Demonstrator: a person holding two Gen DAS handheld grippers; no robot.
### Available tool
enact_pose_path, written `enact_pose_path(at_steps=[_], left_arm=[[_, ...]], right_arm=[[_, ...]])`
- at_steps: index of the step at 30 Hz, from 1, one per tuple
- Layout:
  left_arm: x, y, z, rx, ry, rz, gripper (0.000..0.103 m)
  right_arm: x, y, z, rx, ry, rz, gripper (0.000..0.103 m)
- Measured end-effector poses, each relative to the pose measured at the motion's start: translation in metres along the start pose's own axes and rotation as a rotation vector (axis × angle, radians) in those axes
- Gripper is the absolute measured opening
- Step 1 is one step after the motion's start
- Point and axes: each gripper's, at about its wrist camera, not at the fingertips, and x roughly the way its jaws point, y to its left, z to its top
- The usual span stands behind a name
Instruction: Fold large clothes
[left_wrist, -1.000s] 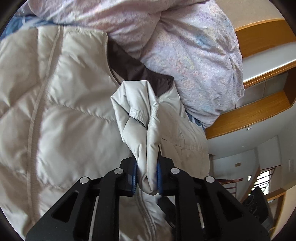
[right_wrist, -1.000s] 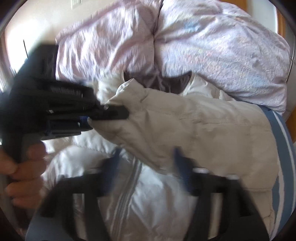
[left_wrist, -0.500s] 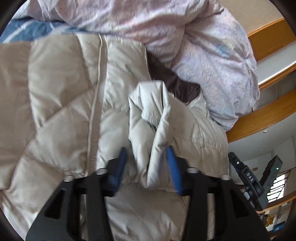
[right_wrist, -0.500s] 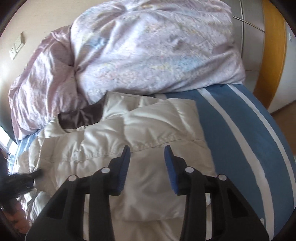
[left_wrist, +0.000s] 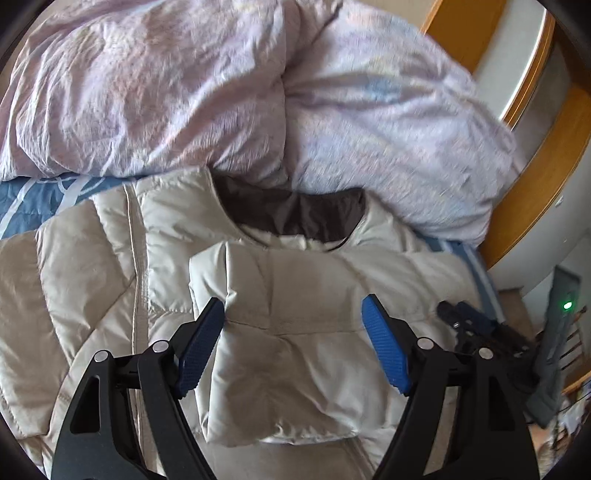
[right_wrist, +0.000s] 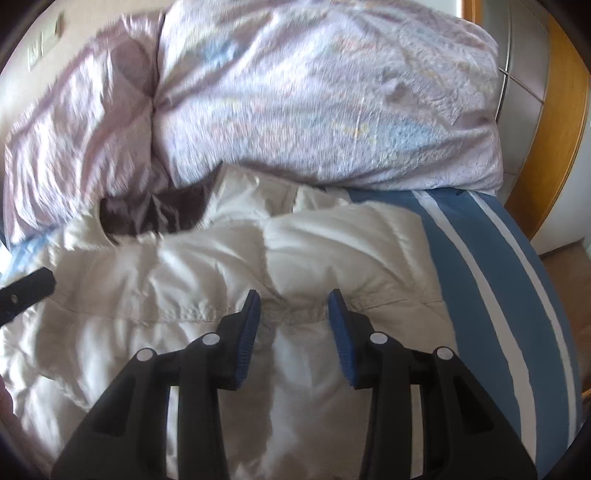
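Blue ribbed pads line both tools. In the left wrist view the left tool (left_wrist: 293, 347) hangs over the folded-in sleeve (left_wrist: 295, 332) of a cream quilted jacket (left_wrist: 92, 280); its jaws are opening and stand wide on either side of the sleeve, with the pads off the fabric, so it has let go. In the right wrist view the right tool (right_wrist: 294, 334) is part-way open just above a stitched seam of the jacket (right_wrist: 166, 295), its pads on either side of the seam; whether they touch the cloth I cannot tell, and nothing is pinched between them. The jacket lies flat on the bed, front up, its zip running down the left of the left view and its dark brown collar lining (left_wrist: 295, 214) toward the far end. The bed's blue sheet with white stripes (right_wrist: 491, 266) shows beside the jacket. Beyond the collar is a crumpled pale lilac duvet (left_wrist: 221, 92), touching the jacket's top edge. Past that stands orange wooden furniture (left_wrist: 535, 192).
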Motion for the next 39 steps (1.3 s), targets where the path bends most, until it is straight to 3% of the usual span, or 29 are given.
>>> enact_pose_path(at_steps=[3,5,12,14,17,19,22,25,27,31,34,37,39], left_arm=[[0.021,0.007,-0.009,0.007,0.048,0.060,0.076],[0.037,0.018,-0.015,-0.026,0.101,0.085,0.077],[0.041,0.015,-0.024,0.021,0.092,0.150,0.078],[0.036,0.017,-0.025,0.011,0.088,0.149,0.077],[0.029,0.018,-0.025,0.013,0.081,0.168,0.078],[0.020,0.021,-0.027,0.013,0.080,0.171,0.078],[-0.010,0.029,-0.031,0.025,0.065,0.133,0.077],[-0.055,0.046,-0.040,0.037,0.021,0.090,0.082],[-0.085,0.062,-0.048,0.019,-0.019,0.084,0.085],[-0.142,0.111,-0.073,-0.094,-0.064,0.091,0.089],[-0.180,0.158,-0.101,-0.227,-0.089,0.130,0.091],[-0.215,0.214,-0.138,-0.409,-0.109,0.171,0.091],[-0.235,0.254,-0.163,-0.557,-0.135,0.188,0.090]], right_arm=[[0.022,0.008,-0.008,-0.061,0.061,-0.051,0.041],[0.029,0.017,-0.013,-0.115,0.053,-0.102,0.041],[0.028,0.026,-0.017,-0.169,0.045,-0.184,0.042],[0.010,0.032,-0.017,-0.146,0.005,-0.112,0.042],[0.000,0.061,-0.025,-0.238,-0.024,-0.094,0.046],[0.013,0.075,-0.032,-0.295,0.031,-0.116,0.046],[0.019,0.088,-0.040,-0.364,0.016,-0.197,0.046],[-0.003,0.092,-0.030,-0.286,-0.020,-0.097,0.045],[-0.015,0.112,-0.025,-0.306,-0.066,-0.063,0.047],[-0.002,0.160,-0.032,-0.386,-0.009,0.004,0.049],[0.014,0.188,-0.048,-0.509,-0.018,-0.117,0.048],[0.002,0.172,-0.037,-0.404,0.017,-0.016,0.053],[-0.010,0.155,-0.029,-0.305,0.019,0.064,0.065]])
